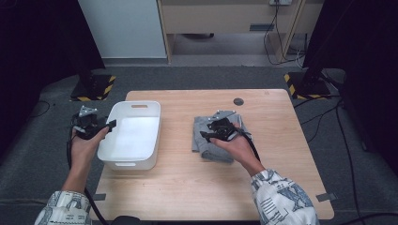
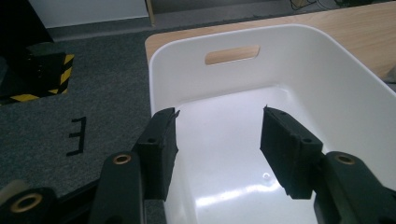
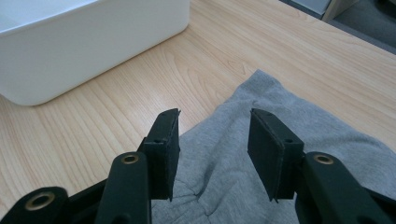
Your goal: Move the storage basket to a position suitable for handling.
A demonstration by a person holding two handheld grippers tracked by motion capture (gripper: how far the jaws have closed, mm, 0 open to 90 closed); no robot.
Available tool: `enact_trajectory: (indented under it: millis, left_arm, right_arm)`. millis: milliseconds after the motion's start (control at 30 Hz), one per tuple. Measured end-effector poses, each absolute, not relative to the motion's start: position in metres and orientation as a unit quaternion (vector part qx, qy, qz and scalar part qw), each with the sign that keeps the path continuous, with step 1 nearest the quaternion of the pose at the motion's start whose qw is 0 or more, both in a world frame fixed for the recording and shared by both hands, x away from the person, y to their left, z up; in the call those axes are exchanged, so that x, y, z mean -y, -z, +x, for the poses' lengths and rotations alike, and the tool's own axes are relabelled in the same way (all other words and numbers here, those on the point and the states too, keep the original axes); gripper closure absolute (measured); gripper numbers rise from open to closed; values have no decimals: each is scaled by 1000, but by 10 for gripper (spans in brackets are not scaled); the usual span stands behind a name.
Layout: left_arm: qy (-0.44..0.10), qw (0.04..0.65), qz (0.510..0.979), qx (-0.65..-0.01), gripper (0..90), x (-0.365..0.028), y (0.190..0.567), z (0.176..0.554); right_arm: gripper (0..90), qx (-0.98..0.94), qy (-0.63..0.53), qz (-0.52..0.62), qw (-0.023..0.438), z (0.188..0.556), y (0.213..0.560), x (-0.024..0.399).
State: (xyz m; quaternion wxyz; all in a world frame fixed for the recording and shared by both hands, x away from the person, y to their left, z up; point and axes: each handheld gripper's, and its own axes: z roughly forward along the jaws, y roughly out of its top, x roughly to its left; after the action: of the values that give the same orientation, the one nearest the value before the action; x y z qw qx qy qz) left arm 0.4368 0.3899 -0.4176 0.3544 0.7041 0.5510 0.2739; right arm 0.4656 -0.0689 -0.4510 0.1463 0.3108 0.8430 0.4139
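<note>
Right gripper (image 3: 214, 151) over grey cloth (image 3: 280, 135)

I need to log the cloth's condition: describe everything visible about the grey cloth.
The grey cloth looks like soft knit jersey, loosely folded into a rumpled, roughly rectangular bundle with creases. It lies flat on the wooden table, right of the white bin and apart from it. The right hand-held gripper hangs just over it, jaws apart with a raised fold between them; contact cannot be told.

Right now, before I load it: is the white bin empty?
Empty: the white bin shows only its bare, glossy floor.
</note>
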Motion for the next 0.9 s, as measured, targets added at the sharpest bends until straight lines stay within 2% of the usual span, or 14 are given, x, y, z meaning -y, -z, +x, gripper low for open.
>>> enact_trajectory:
  millis: [400,667,900]
  left_arm:
    - [-277,344,702,-559,560,-406,428,436]
    - [-267,339,703,-565,655,-414,433,436]
    - [-265,338,702,-568,673,-416,437,436]
  right_arm:
    - [519,-843,-412,314,147,466,451,70]
    - [499,-842,-411,316,145,466,451,70]
    - [481,-843,-410,317,143,466,451,71]
